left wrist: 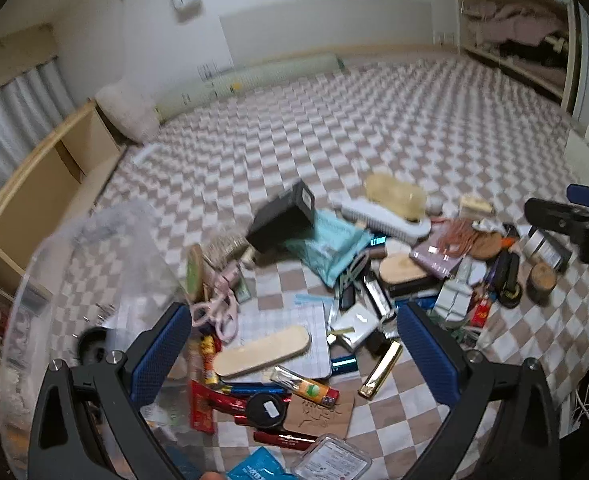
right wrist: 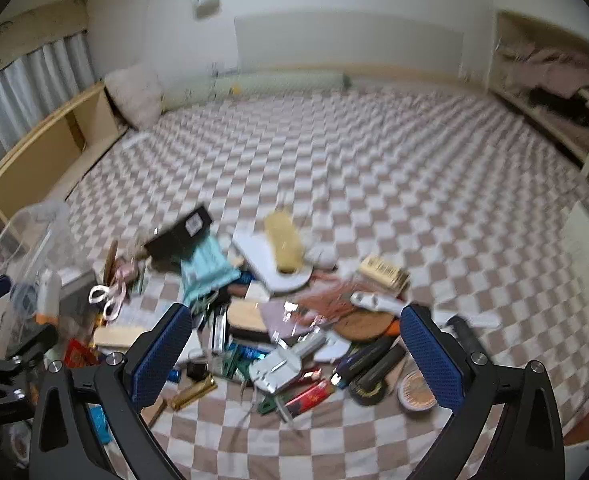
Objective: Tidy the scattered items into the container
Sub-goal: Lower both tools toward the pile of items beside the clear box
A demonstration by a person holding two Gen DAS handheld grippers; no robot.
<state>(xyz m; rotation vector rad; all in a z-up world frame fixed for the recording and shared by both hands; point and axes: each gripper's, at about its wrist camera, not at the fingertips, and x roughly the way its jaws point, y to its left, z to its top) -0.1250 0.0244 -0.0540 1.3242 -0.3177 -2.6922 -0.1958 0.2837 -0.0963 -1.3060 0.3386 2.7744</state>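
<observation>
A heap of small items lies on a checkered bed cover (left wrist: pixel 334 120): a black box (left wrist: pixel 284 216), a teal pouch (left wrist: pixel 330 248), a wooden stick (left wrist: pixel 262 350), pink scissors (left wrist: pixel 218 312), a gold harmonica (left wrist: pixel 380 370). A clear plastic container (left wrist: pixel 74 280) stands at the left, against my left finger. My left gripper (left wrist: pixel 294 352) is open and empty above the heap's near side. My right gripper (right wrist: pixel 294 356) is open and empty above a silver tool (right wrist: pixel 282 364). The container (right wrist: pixel 34 264) shows at the left in the right wrist view, holding a few items.
A wooden shelf (right wrist: pixel 46 152) runs along the bed's left side, with a pillow (right wrist: pixel 134 92) and a bolster (right wrist: pixel 254 82) at the far edge. An open closet (right wrist: pixel 554 88) stands at the right. Bare checkered cover (right wrist: pixel 374 160) stretches beyond the heap.
</observation>
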